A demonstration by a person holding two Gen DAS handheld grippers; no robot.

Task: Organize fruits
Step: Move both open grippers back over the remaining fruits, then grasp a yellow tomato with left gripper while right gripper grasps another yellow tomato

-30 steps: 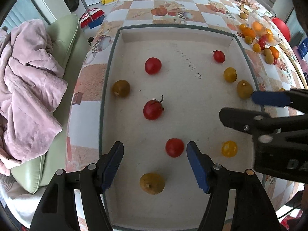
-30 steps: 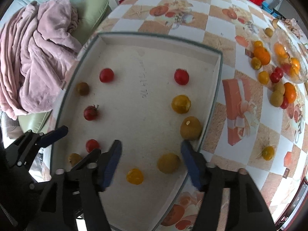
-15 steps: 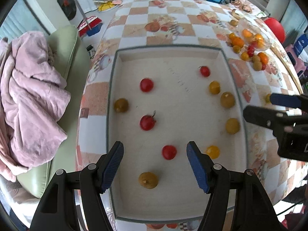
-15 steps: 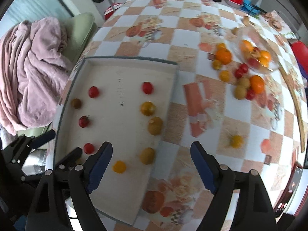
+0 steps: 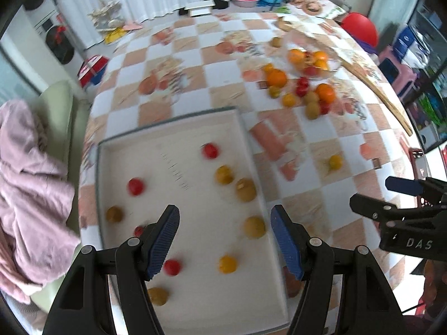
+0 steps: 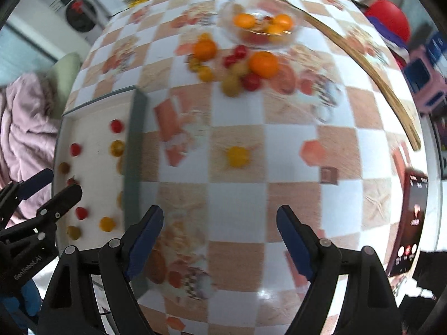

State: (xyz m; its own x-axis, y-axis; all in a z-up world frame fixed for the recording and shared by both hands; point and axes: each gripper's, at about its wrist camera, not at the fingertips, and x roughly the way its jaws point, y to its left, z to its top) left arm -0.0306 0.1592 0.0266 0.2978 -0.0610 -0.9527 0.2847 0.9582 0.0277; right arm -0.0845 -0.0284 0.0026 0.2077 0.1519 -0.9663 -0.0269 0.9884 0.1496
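A white tray (image 5: 251, 164) with a grey rim holds several small red, yellow and brownish fruits, among them a red tomato (image 5: 210, 150) and a yellow one (image 5: 227, 263). My left gripper (image 5: 225, 231) hangs open high above the tray's right half with nothing between its fingers. To its right, over the checkered tablecloth, my right gripper (image 6: 220, 223) is open and empty. A lone yellow tomato (image 6: 237, 156) lies on the cloth ahead of it. Farther back, oranges (image 6: 264, 64) and small fruits are heaped beside a glass bowl (image 6: 259, 25).
A pink blanket (image 5: 33, 195) lies on a green sofa left of the table. A phone (image 6: 410, 223) rests at the table's right edge. A long wooden stick (image 6: 363, 64) lies along the far right side. Boxes and a red ball (image 6: 388, 14) stand beyond.
Both grippers have swung to the right and risen. The right one left the tray for the tablecloth and its jaws spread wider. The left one's opening is unchanged.
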